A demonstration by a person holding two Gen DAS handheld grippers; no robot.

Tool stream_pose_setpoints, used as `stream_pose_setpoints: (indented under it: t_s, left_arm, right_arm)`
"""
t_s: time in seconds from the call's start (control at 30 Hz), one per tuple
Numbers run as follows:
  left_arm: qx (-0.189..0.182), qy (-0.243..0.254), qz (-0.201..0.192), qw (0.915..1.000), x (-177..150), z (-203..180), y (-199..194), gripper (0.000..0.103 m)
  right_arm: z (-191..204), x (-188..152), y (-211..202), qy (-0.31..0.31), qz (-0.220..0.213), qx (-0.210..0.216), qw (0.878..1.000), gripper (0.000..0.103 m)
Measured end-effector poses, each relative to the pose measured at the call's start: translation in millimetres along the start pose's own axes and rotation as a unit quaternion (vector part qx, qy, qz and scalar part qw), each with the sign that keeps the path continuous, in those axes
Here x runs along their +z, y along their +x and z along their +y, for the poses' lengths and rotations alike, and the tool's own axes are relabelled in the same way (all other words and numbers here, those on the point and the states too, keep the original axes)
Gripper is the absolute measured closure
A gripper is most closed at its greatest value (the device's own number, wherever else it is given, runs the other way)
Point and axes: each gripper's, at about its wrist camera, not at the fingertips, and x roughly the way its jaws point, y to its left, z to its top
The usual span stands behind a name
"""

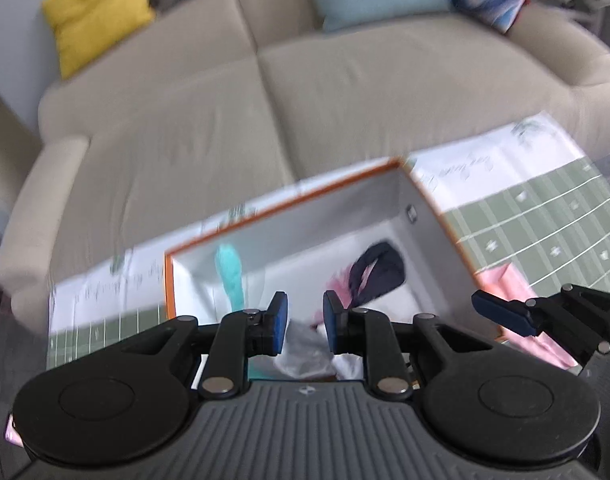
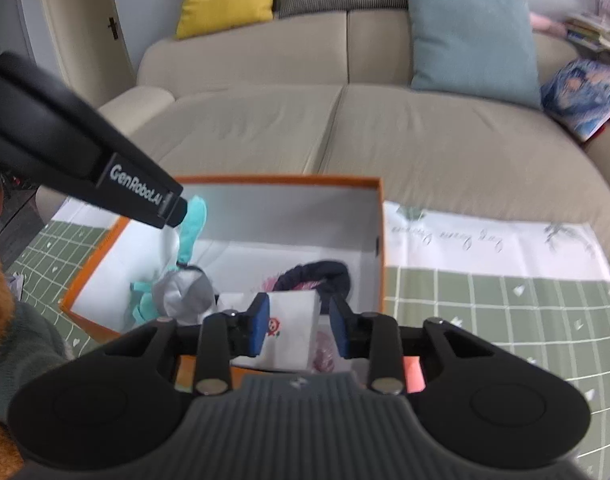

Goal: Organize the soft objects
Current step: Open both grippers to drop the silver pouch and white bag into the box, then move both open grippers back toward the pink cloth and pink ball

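Soft white fabric piece point(image 2: 291, 330) with a small red print sits between the right gripper point(image 2: 299, 330) fingers (contact unclear), jaws partly apart, over the orange box point(image 2: 379, 240). Left gripper point(image 1: 305, 322) gapes empty above grey cloth point(image 1: 305, 354); its side reads "GenRobot.AI". Beyond, teal sock point(image 2: 193, 226).

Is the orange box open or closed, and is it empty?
Open and not empty: the orange box shows no lid, and a teal fabric piece and dark scrunchie lie inside.
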Motion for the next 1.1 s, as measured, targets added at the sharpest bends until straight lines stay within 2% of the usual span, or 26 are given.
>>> stream_pose_setpoints:
  t_s: [0.13, 0.23, 0.3, 0.4, 0.57, 0.67, 0.73, 0.87, 0.97, 1.1]
  left_arm:
    - [-0.028, 0.007, -0.07, 0.9971, -12.8, -3.8, -36.3, 0.079]
    - [-0.062, 0.002, -0.125, 0.9901, -28.4, -5.2, -66.1, 0.079]
    - [-0.075, 0.0, -0.159, 0.9845, -41.6, -5.7, -82.8, 0.079]
    - [-0.09, 0.005, -0.204, 0.9748, -64.0, -9.2, -105.9, 0.079]
    - [-0.109, 0.017, -0.29, 0.9506, -115.3, -16.5, -138.9, 0.079]
    - [-0.118, 0.014, -0.327, 0.9376, -148.1, -19.7, -151.4, 0.079]
    - [-0.129, 0.002, -0.342, 0.9309, -167.5, -18.3, -155.8, 0.079]
    - [-0.134, -0.019, -0.352, 0.926, -209.2, -15.8, -154.2, 0.079]
    - [-0.142, -0.035, -0.346, 0.9269, -235.9, -14.5, -147.5, 0.078]
    - [-0.132, -0.062, -0.327, 0.9338, -268.7, -11.1, -140.7, 0.076]
  right_arm:
    - [0.7, 0.6, -32.9, 0.002, -0.036, -0.021, 0.999, 0.064]
    - [1.6, -4.9, -61.9, 0.004, -0.062, -0.045, 0.997, 0.064]
    - [2.8, -10.9, -82.6, 0.011, -0.083, -0.057, 0.995, 0.06]
    - [3.9, -25.0, -113.6, 0.025, -0.109, -0.075, 0.991, 0.058]
    - [16.7, -57.2, -159.2, 0.038, -0.151, -0.107, 0.982, 0.054]
    - [26.7, -79.9, -182.7, 0.044, -0.17, -0.122, 0.977, 0.052]
    - [33.0, -92.8, -192.5, 0.053, -0.176, -0.13, 0.974, 0.05]
    - [48.3, -120.9, -208.7, 0.07, -0.185, -0.139, 0.97, 0.047]
    - [61.8, -141.8, -216.6, 0.075, -0.186, -0.14, 0.97, 0.046]
    - [78.1, -169.4, -221.3, 0.082, -0.181, -0.142, 0.97, 0.046]
